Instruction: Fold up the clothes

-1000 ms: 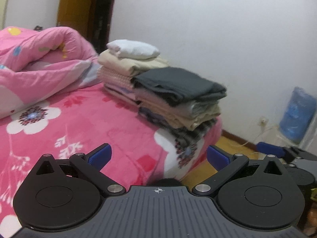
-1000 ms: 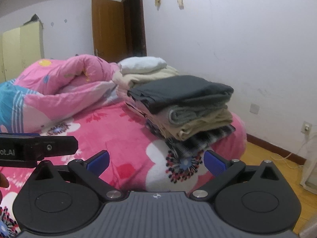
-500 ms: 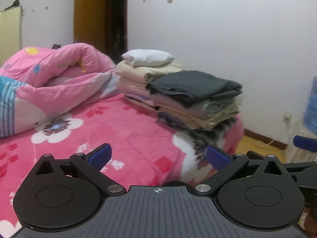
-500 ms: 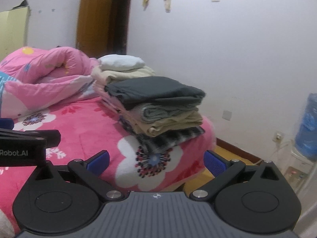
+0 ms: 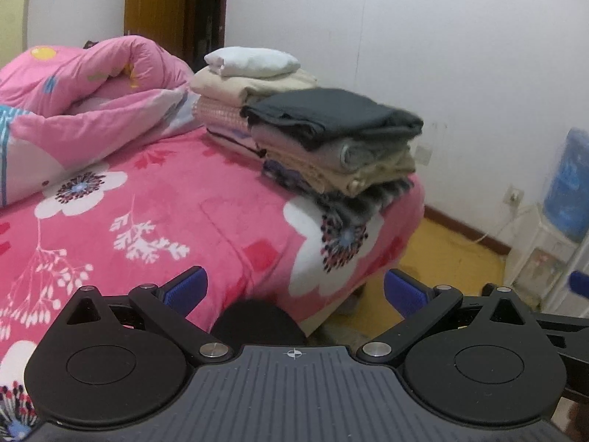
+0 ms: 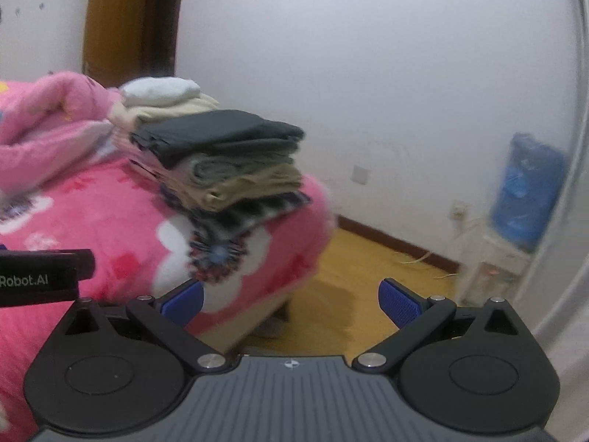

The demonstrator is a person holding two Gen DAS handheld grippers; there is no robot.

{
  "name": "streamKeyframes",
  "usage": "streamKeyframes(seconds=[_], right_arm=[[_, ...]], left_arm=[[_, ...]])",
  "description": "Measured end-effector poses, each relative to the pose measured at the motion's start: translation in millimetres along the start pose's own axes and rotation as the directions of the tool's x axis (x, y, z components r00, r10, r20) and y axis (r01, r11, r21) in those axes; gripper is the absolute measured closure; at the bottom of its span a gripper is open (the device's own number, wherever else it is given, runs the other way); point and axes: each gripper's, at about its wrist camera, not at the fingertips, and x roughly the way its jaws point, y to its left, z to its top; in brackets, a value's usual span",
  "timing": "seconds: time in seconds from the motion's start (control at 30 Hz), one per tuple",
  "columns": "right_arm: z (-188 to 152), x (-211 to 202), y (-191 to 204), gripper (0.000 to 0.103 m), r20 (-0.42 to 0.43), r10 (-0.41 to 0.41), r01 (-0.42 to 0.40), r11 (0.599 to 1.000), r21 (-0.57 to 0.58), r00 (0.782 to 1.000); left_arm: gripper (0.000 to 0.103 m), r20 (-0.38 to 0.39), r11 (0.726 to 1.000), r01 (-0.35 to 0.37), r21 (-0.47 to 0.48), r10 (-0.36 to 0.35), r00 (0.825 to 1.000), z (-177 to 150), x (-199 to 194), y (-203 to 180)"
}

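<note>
A stack of folded clothes (image 5: 342, 147) (image 6: 232, 162) sits at the corner of the pink flowered bed (image 5: 165, 213) (image 6: 92, 228), with a dark grey garment (image 5: 331, 114) on top. Behind it stands a second pile topped by a white folded piece (image 5: 254, 60) (image 6: 160, 88). My left gripper (image 5: 294, 289) hangs open over the bed's near edge, holding nothing. My right gripper (image 6: 291, 298) is open too, over the bed corner and floor, well short of the stack. The left gripper's black body (image 6: 40, 276) shows at the left edge of the right wrist view.
A rumpled pink quilt (image 5: 81, 88) lies at the back left of the bed. A blue water bottle on a dispenser (image 6: 526, 191) (image 5: 568, 184) stands by the white wall on the right, with cables on the yellow wooden floor (image 6: 368, 269). A brown door (image 5: 158, 7) is behind.
Both views have swung to the right, so the stack sits further left and more floor and the water dispenser show. Both grippers stay open and empty.
</note>
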Motion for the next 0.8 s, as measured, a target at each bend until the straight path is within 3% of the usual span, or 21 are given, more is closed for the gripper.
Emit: streamKeyframes(seconds=[0.13, 0.27, 0.6, 0.8], right_arm=[[-3, -4, -7, 0.000, 0.002, -0.027, 0.027, 1.000, 0.000, 1.000], [-3, -8, -16, 0.000, 0.015, -0.048, 0.048, 0.999, 0.013, 0.999], [-1, -14, -41, 0.000, 0.029, -0.075, 0.073, 0.995, 0.065, 0.997], [3, -16, -44, 0.000, 0.050, -0.071, 0.067, 0.995, 0.072, 0.996]], left_arm=[[0.000, -0.024, 1.000, -0.002, -0.022, 0.002, 1.000, -2, -1, -7], [0.000, -0.032, 0.997, -0.074, -0.020, 0.073, 0.997, -2, -3, -16], [0.000, 0.026, 0.999, -0.018, -0.046, 0.019, 0.999, -1, -12, -24], [0.000, 0.060, 0.999, -0.044, -0.016, 0.045, 0.997, 1, -13, -32]])
